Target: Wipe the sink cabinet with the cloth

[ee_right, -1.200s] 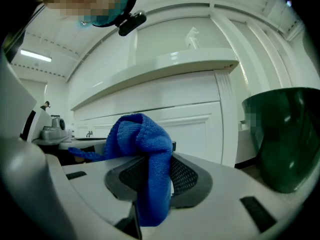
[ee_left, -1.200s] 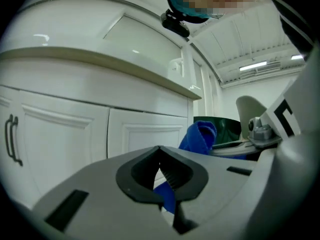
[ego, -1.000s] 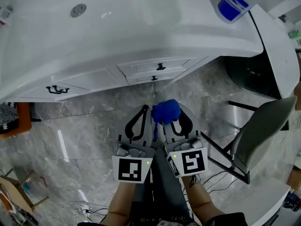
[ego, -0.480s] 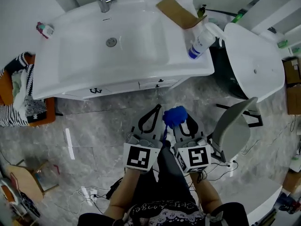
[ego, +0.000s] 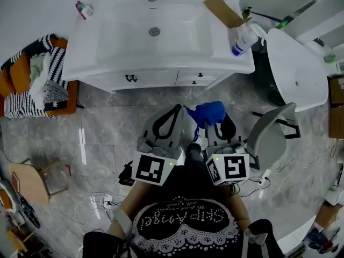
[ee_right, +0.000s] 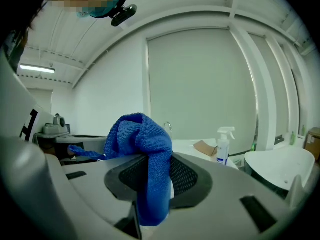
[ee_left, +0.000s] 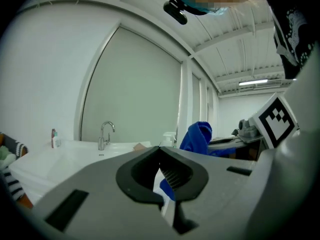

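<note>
The white sink cabinet (ego: 161, 79) stands at the top of the head view, its basin (ego: 153, 36) and tap (ee_left: 105, 133) above two drawers. My right gripper (ego: 215, 123) is shut on a bunched blue cloth (ego: 208, 113), which spills over its jaws in the right gripper view (ee_right: 145, 149). My left gripper (ego: 171, 118) is shut with nothing in it; the cloth (ee_left: 197, 136) shows beyond its tips. Both grippers are held side by side over the floor, well short of the cabinet front.
A spray bottle (ego: 243, 38) and a piece of cardboard (ego: 223, 9) lie on the cabinet's right end. A grey chair (ego: 271, 136) stands at my right, a white round table (ego: 298, 69) beyond it. Striped clothes on an orange seat (ego: 35, 85) are at left. Cables (ego: 102, 200) lie on the floor.
The view has pulled back from the cabinet: the whole sink top now shows and sits farther away. Both grippers stay together, the cloth still in the right one.
</note>
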